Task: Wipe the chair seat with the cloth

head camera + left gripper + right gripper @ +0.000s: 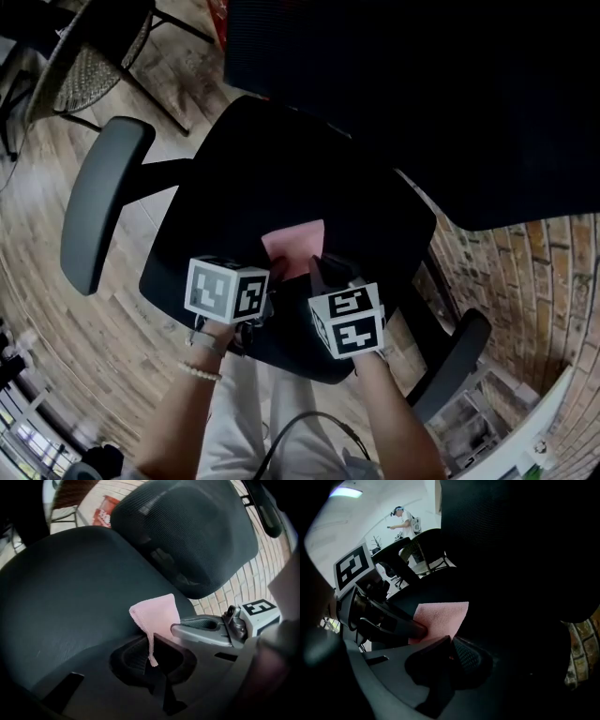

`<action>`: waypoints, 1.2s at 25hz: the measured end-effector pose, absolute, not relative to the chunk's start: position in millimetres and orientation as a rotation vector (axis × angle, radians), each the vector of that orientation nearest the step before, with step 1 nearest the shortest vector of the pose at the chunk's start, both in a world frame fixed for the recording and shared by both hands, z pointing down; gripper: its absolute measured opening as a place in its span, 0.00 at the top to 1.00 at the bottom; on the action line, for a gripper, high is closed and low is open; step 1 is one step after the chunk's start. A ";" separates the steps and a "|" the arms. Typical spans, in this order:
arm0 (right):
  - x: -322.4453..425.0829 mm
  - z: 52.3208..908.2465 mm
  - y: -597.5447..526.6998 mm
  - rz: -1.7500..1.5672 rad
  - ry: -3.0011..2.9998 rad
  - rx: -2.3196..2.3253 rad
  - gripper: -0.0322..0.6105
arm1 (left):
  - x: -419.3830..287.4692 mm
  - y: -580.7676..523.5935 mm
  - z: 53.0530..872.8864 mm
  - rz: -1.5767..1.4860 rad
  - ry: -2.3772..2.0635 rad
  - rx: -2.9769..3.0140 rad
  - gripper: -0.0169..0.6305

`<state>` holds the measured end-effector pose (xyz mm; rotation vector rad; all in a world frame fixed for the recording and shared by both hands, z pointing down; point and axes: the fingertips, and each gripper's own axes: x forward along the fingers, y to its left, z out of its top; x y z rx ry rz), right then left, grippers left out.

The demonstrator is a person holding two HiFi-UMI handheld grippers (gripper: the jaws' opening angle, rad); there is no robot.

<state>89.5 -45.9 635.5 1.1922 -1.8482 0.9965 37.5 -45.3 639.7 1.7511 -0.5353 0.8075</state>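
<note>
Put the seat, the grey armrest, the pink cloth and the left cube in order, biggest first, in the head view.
1. seat
2. armrest
3. left cube and cloth: they look about alike, and the cube is nearer the camera, so I won't rank them.

One pink cloth, at the tips of both pairs of jaws. Two grippers: left gripper, right gripper. Two marker cubes behind the jaws. One chair seat beneath them, two armrests flanking, one backrest beyond.
</note>
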 end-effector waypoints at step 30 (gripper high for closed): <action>-43.3 624.9 107.7 1.175 -1.882 0.854 0.87 | -90.4 111.6 636.2 0.911 -0.561 1.525 0.93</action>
